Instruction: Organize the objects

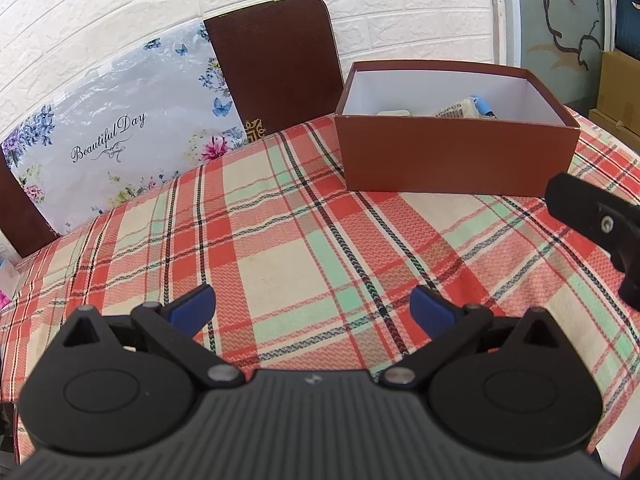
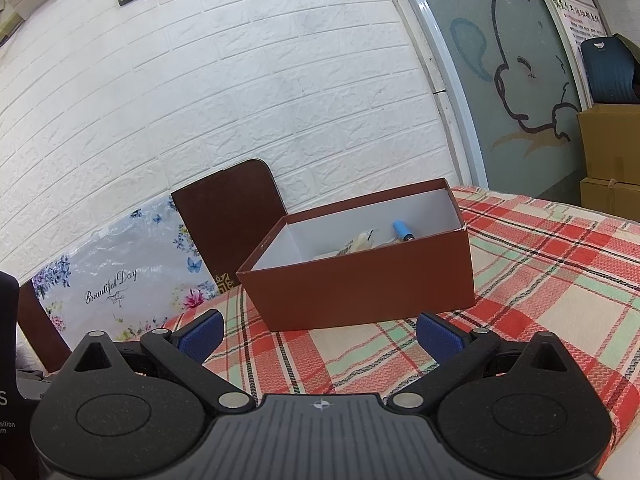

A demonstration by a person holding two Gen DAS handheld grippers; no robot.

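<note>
An open brown box (image 1: 456, 156) with a white inside stands on the plaid tablecloth (image 1: 280, 248); it also shows in the right wrist view (image 2: 360, 284). Inside lie a blue tube (image 2: 403, 231), a pale packet (image 2: 360, 242) and a flat white item (image 1: 394, 112). My left gripper (image 1: 312, 312) is open and empty, low over the cloth in front of the box. My right gripper (image 2: 320, 336) is open and empty, short of the box's near wall. The right gripper's black body (image 1: 600, 228) shows at the left view's right edge.
The brown box lid (image 1: 276, 64) and a floral "Beautiful Day" bag (image 1: 120, 132) lean against the white brick wall behind the table. Cardboard boxes (image 2: 612, 152) are stacked at the far right past the table edge, with a blue chair (image 2: 608, 68) behind them.
</note>
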